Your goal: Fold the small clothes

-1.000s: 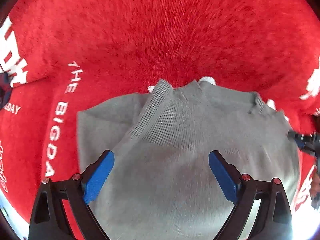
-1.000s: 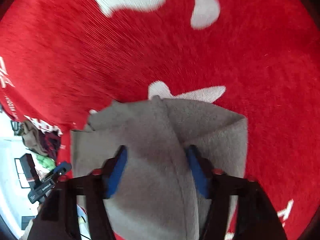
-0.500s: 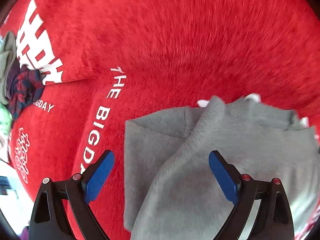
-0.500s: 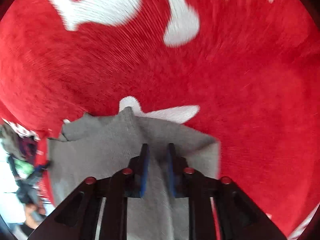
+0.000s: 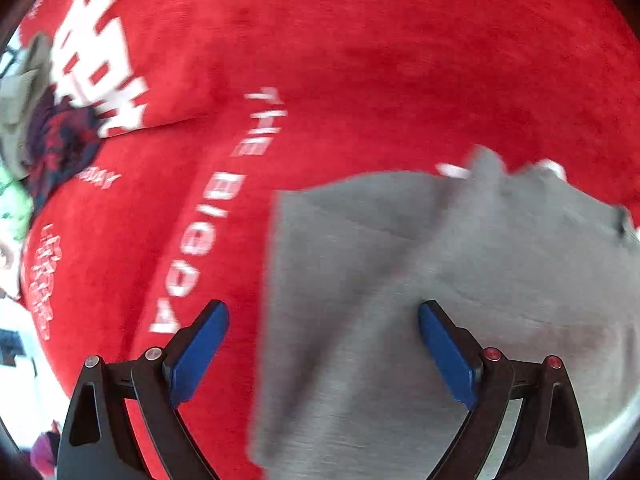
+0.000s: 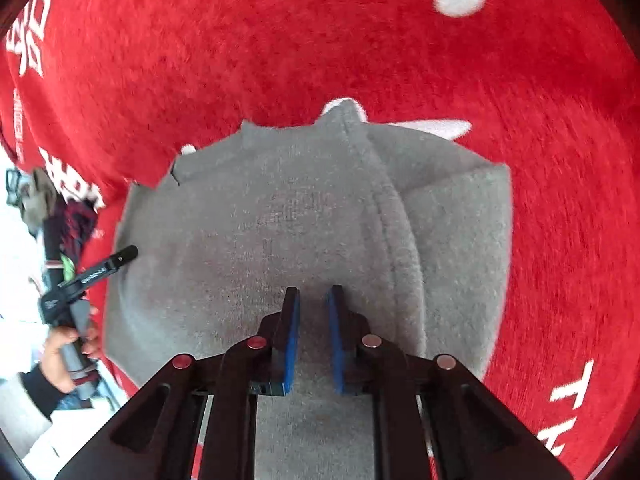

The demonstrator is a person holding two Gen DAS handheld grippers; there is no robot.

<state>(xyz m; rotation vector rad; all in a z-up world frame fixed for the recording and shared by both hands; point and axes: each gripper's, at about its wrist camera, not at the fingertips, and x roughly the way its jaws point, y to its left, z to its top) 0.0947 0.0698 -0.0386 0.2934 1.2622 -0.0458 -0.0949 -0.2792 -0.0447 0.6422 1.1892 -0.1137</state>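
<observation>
A small grey knit sweater point(image 5: 460, 280) lies flat on a red blanket point(image 5: 360, 60), sleeves folded in and collar at the far side. My left gripper point(image 5: 323, 308) hangs open and wide over the sweater's left edge, one pad above the blanket and the other above the grey knit. In the right wrist view the sweater point(image 6: 280, 220) fills the middle. My right gripper point(image 6: 313, 292) hovers above its body beside the folded right sleeve; its jaws are closing. Only a narrow gap remains, and no pinched fold shows between the pads.
The red blanket point(image 6: 280, 40) carries white lettering. A heap of dark and grey clothes point(image 5: 44, 132) sits at its left edge, also seen as the heap point(image 6: 64, 216). A person's hand point(image 6: 64, 344) grips the left tool at the sweater's left side.
The left gripper slid left, from above the sweater's middle to its left edge, still wide open. The right jaws narrowed from wide apart to a thin gap and drew back over the sweater's body.
</observation>
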